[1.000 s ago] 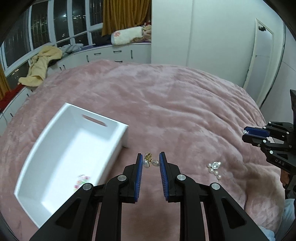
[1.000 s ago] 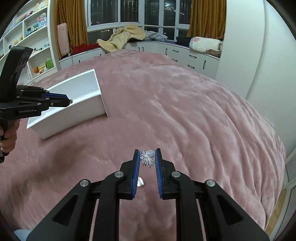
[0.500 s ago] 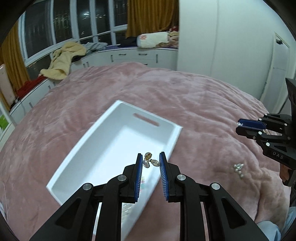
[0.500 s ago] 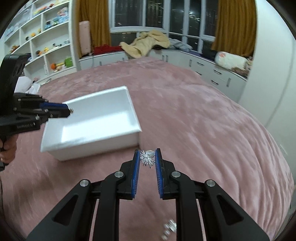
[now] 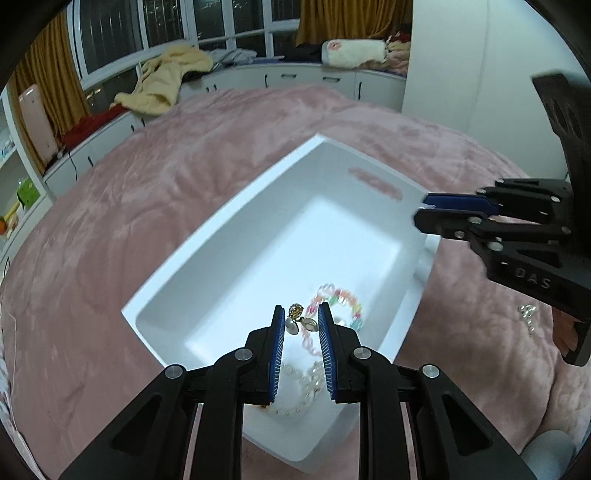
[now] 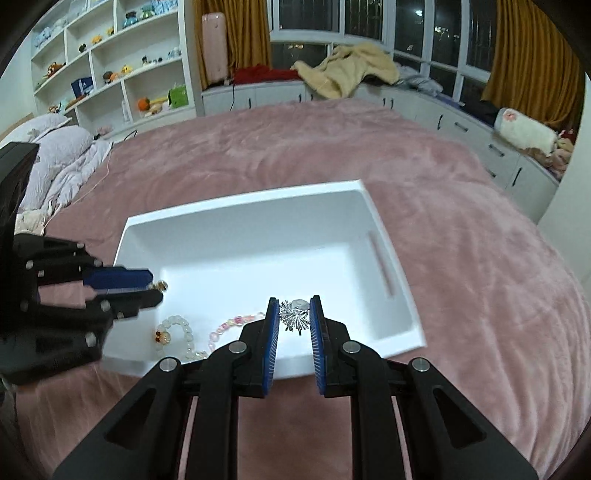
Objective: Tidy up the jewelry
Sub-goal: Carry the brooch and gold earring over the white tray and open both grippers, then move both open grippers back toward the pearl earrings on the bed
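Between the pads of the left gripper (image 5: pixel 301 325) a gold and pearl earring (image 5: pixel 297 320) sits clamped, poised over the white tray (image 5: pixel 229 221) so a release would likely drop it beside the bead bracelets (image 5: pixel 340 301) inside. The right gripper (image 6: pixel 293 319) likewise pinches a spiky silver earring (image 6: pixel 293 317) above the tray. One more silver piece (image 5: pixel 527 314) lies on the pink blanket (image 5: pixel 147 184), well apart.

Pink bedspread (image 6: pixel 461 258), dark windows (image 6: pixel 369 18), perhaps night.

tray (image 5: pixel 236 206): white | blanket (image 5: pixel 147 184): pink | earring (image 5: pixel 295 312): gold, pearl | brooch (image 6: pixel 293 317): silver
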Tool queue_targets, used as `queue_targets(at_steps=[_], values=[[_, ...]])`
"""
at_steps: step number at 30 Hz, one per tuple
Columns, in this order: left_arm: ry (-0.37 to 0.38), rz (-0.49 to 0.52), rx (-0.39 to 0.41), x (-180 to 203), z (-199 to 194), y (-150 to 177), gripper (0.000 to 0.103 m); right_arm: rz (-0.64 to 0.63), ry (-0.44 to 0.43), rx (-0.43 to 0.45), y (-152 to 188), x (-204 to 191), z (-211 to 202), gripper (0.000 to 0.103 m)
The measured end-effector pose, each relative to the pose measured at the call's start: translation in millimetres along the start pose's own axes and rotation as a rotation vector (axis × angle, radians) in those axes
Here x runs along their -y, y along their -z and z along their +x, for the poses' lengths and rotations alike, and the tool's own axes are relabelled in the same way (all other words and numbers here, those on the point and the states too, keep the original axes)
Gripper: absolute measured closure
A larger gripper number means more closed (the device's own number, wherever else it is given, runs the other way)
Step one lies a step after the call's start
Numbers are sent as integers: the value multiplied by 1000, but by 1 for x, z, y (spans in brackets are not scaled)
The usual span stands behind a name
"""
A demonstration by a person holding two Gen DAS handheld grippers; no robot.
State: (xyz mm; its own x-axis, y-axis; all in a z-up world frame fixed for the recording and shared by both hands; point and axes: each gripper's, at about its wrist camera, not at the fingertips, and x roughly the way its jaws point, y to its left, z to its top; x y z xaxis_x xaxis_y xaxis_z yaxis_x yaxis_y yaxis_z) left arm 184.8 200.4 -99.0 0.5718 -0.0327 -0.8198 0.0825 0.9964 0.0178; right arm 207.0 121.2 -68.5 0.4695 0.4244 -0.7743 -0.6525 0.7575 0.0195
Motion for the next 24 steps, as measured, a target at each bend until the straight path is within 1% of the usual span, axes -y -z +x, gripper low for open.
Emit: queue_targets(at_steps=[4,10,12,13,14,15,16,17,18,19,20,21,22,23,24], values=[[-11,-19,-31,-4,14,9,80,39,-25,-58,-1,-9,24,86],[-10,-45,-56,-11,28,17,80,17,-23,-96,-1,-21,39,86],[-7,-49,-67,-12,31,18,79,20,-25,-105,-1,-23,42,84],[-7,-49,-70,-13,32,19,77,30,-29,-107,-1,-23,43,84],[-9,-48,-73,-14,32,20,68,40,-38,-110,-1,-23,44,81],[-5,-47,-74,-13,33,20,65,45,-40,-107,-2,-22,44,69],[-8,-43,-68,-13,32,21,61,46,-31,-98,-2,-23,43,62],[-10,-40,-66,-13,32,21,55,47,-27,-93,-2,-23,42,50],[-10,-37,-63,-12,31,21,50,49,-25,-84,-2,-23,40,47],[-14,-36,-56,-12,30,21,40,55,-23,-71,-3,-22,36,47],[-20,-38,-44,-12,28,21,34,69,-21,-49,-3,-18,30,47],[-17,-40,-38,-12,25,20,33,88,-21,-35,-3,-13,25,44],[-8,-50,-29,-12,22,19,28,105,-25,-25,-2,-9,20,42],[-6,-57,-21,-13,20,18,22,125,-24,-13,-2,-3,15,37],[-6,-59,-9,-12,18,16,19,138,-22,-3,0,2,9,31]])
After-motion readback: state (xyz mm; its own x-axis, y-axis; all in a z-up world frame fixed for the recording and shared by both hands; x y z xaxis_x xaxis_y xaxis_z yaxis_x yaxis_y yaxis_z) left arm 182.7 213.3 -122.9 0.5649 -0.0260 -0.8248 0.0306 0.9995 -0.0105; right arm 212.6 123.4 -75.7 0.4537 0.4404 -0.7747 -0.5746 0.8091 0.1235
